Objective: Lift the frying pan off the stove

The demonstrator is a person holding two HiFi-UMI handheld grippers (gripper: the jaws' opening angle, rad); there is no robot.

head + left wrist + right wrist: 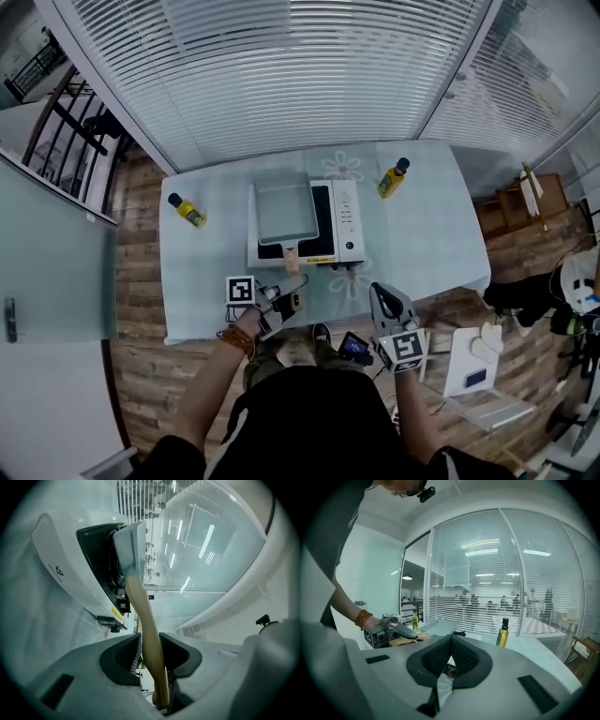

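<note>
From the head view, I saw the frying pan [283,208] resting on the stove [345,225] in the middle of the tabletop [422,244], its handle [292,260] pointing toward me. In the left gripper view, my left tool [150,638] was clamped on that wooden handle. In the right gripper view, my right tool [450,644] was closed and empty.

No proper readable words anywhere, tbh.
- stove [55,545]: V-shaped logo [58,568] on white casing, tiny print beside it, too small to read
- yellow sticker [116,612] on stove's front edge: print blurred
- control panel [345,221]: small marks, illegible
- left tool [289,292] cube: black-and-white square marker [241,290], pattern only, no letters
- right tool [378,292] cube: same kind of square code [405,347]
- left bottle [190,212], right bottle [392,179]: yellow labels, can't read
</note>
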